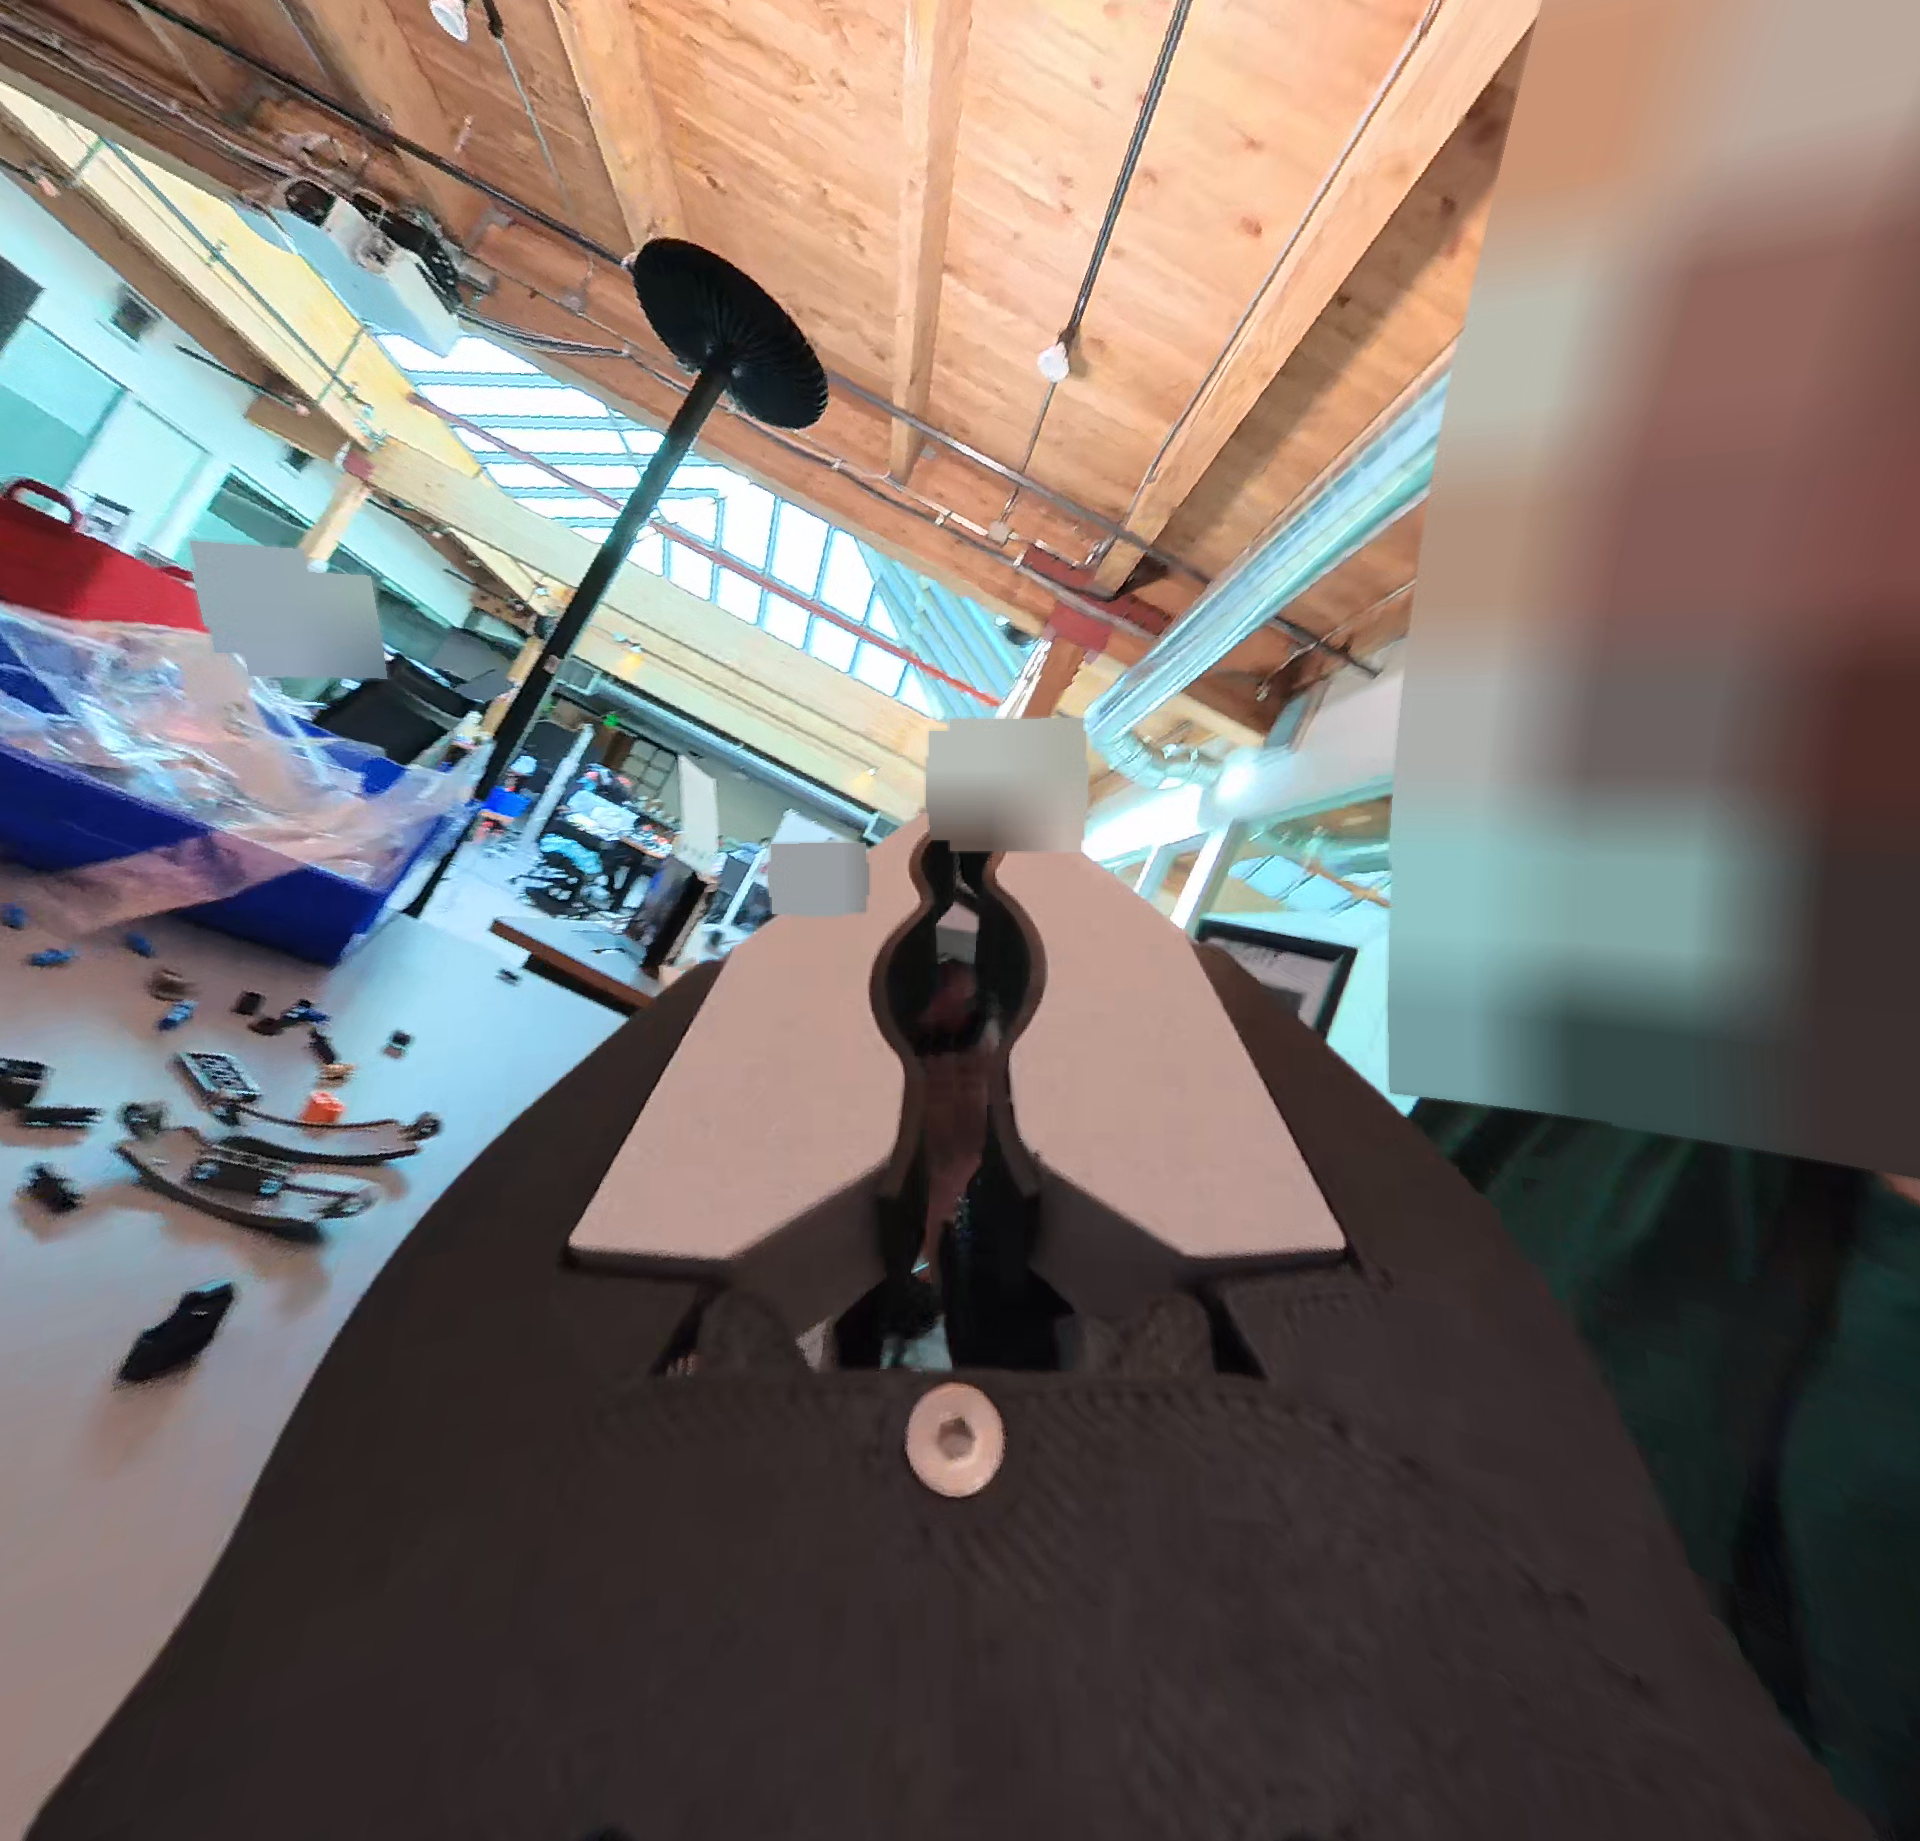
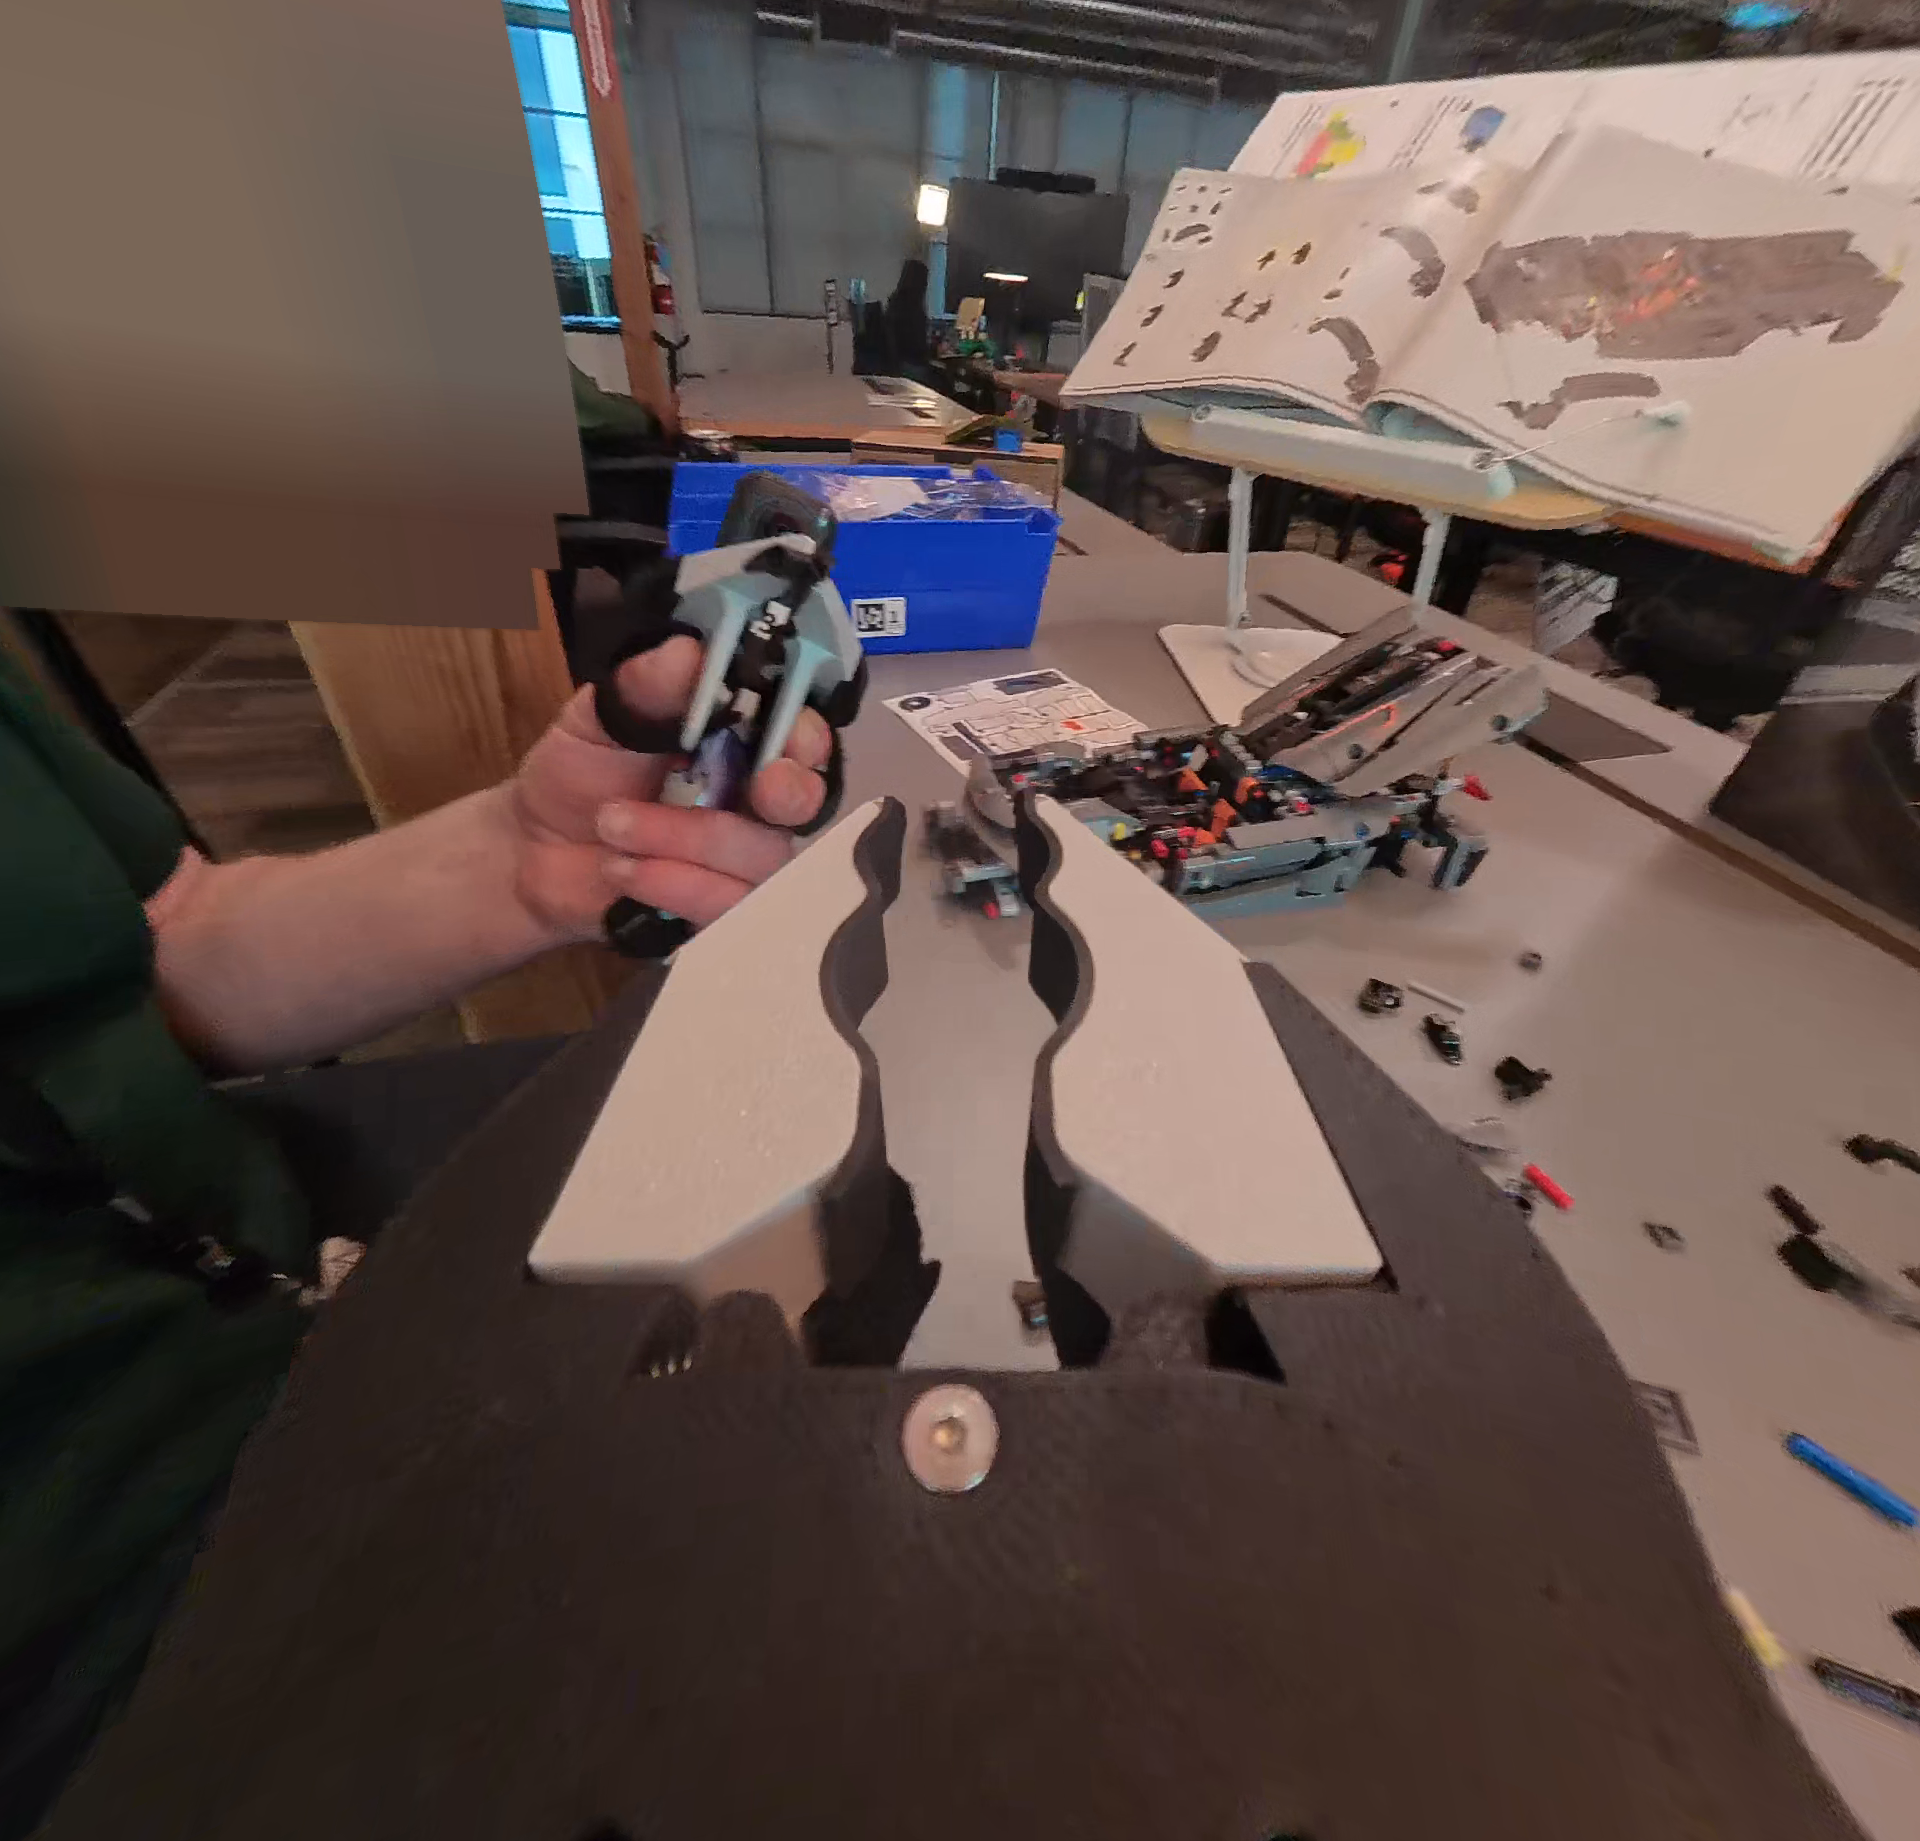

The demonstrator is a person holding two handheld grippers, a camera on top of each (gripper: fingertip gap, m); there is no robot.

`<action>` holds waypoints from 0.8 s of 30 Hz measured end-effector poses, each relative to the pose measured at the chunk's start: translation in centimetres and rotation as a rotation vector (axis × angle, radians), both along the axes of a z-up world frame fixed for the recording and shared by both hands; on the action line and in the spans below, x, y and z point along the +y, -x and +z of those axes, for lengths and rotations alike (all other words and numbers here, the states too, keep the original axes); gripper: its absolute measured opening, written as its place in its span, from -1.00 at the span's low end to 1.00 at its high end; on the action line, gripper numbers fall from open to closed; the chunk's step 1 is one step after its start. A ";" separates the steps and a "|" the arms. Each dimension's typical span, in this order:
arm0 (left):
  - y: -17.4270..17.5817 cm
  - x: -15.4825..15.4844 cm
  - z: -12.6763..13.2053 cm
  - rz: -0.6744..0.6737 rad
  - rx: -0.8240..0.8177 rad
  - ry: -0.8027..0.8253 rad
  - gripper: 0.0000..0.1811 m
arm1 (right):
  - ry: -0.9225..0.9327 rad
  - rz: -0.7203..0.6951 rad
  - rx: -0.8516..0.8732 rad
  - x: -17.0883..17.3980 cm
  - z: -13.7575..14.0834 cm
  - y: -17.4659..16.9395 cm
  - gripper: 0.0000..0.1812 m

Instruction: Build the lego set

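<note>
The partly built grey lego car (image 2: 1247,815) sits on the grey table (image 2: 1039,1116), with a small grey sub-assembly (image 2: 971,861) just to its left. My right gripper (image 2: 956,815) is open and empty, held above the table and pointing at that sub-assembly. My left gripper (image 1: 958,856) is tilted up towards the ceiling with its jaws nearly together on a thin black lego piece (image 1: 977,1116). It also shows in the right wrist view (image 2: 764,638), held in a hand off the table's left edge. Loose lego pieces (image 1: 239,1147) lie on the table.
An open instruction book (image 2: 1455,285) rests on a white stand behind the car. A blue bin (image 2: 883,565) with plastic bags and a paper sheet (image 2: 1013,721) lie at the back. Small loose pieces (image 2: 1517,1074) are scattered to the right. A black pole (image 1: 613,596) rises behind the table.
</note>
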State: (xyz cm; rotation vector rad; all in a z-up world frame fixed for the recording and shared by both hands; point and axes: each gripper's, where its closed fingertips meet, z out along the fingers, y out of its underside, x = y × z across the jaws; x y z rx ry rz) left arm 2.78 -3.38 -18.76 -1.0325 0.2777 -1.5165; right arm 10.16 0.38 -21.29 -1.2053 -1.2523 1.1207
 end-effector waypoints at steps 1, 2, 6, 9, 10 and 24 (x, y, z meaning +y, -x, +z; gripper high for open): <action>0.0 0.1 0.0 0.023 0.026 -0.017 -1.00 | 0.025 0.011 -0.008 -0.5 0.3 0.2 -0.75; 0.0 0.2 0.0 0.049 0.054 -0.038 -1.00 | 0.045 0.014 -0.018 -0.9 0.5 0.7 -0.74; -1.0 0.1 -0.6 0.177 0.237 -0.148 -1.00 | 0.170 0.082 -0.015 -3.5 0.9 3.7 -0.72; -1.5 0.0 -1.0 0.257 0.350 -0.207 -1.00 | 0.273 0.127 -0.030 -4.2 0.2 5.4 -0.68; -1.7 -0.1 -1.0 0.274 0.376 -0.224 -1.00 | 0.288 0.122 -0.038 -4.1 -0.1 5.8 -0.70; -2.8 -0.3 -1.1 0.314 0.459 -0.316 -1.00 | 0.272 0.158 0.051 -4.2 0.9 5.4 -0.92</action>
